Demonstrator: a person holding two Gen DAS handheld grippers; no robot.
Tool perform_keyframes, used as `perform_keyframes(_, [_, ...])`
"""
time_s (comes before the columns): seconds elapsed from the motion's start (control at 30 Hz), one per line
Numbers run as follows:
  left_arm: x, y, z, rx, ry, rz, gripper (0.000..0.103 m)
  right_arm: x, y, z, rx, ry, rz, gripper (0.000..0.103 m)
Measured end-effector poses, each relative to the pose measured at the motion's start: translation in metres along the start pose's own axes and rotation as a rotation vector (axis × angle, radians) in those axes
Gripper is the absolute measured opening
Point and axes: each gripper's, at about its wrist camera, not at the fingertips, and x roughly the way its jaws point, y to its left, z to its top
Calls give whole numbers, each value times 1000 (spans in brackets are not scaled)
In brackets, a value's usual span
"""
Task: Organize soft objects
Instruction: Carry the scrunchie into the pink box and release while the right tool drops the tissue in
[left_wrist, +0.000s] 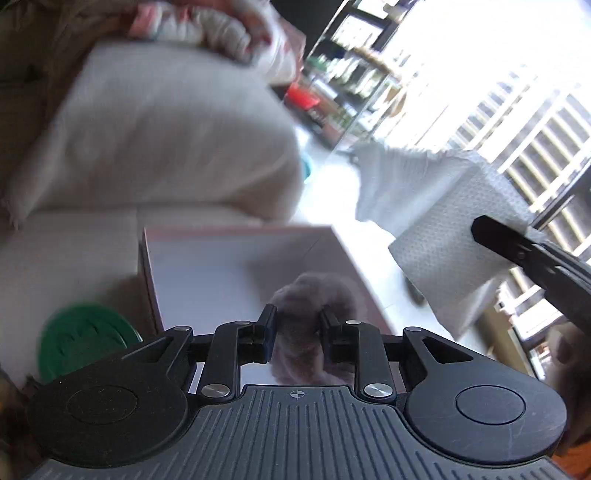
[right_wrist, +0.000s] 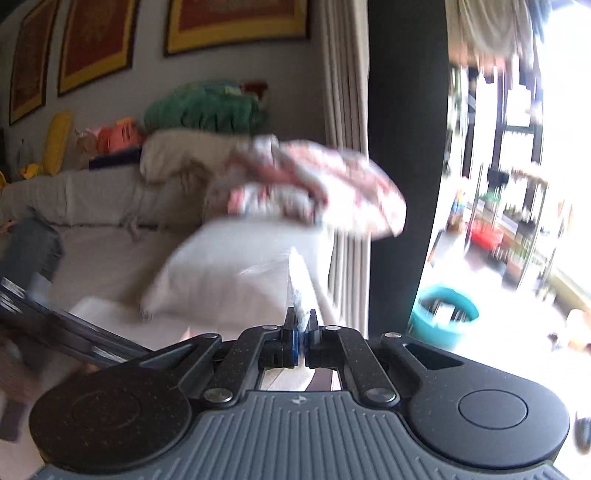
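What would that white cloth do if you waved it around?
It would probably flop about. The white cloth hangs in loose folds from the right gripper, pinched at one edge, so it looks limp, not stiff. It seems thin and probably light, so it should swing easily and might slip free.
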Motion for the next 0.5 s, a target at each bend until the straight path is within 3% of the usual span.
perform_keyframes(0.1, [-4, -8, -7, 92, -27, 61, 27, 16, -3, -19, 26, 44, 62, 3])
perform_keyframes(0.2, [-42, -8, -9, 130, -127, 70, 27, 20, 1, -30, 47, 34, 144, 3])
perform_keyframes(0.37, [-122, -7, -44, 129, -296, 83, 27, 19, 30, -16, 97, 13, 331, 3])
perform_keyframes(0.5, [-157, 23, -81, 78, -362, 117, 27, 54, 52, -11, 127, 130, 396, 3])
